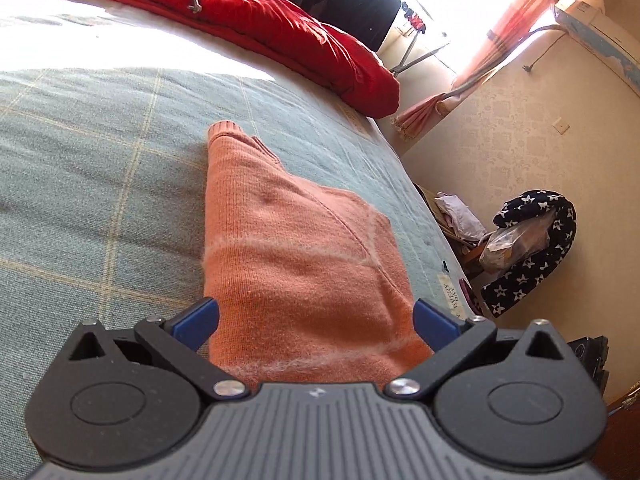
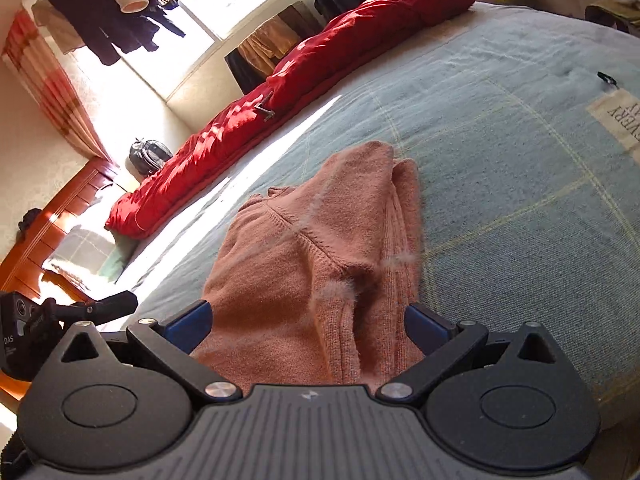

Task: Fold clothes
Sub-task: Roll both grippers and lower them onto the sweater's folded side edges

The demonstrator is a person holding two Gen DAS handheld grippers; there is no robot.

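light: strong daylight from window (image 2: 240, 12) | glare: blown-out patch on bed (image 1: 100, 36) | shadows: soft | edges: heavy fisheye bending | focus: sharp, no blur

Left wrist view: low over the bed (image 1: 100, 168), close above the orange sweater (image 1: 296, 248), facing the wall. Right wrist view: equally low and close, facing the window. Shared: sweater (image 2: 320, 248), bed (image 2: 520, 200), red quilt (image 1: 280, 28) (image 2: 320, 60).

Black ribbed hand-held gripper (image 1: 316, 322), blue fingertips (image 1: 198, 320), silver screws.
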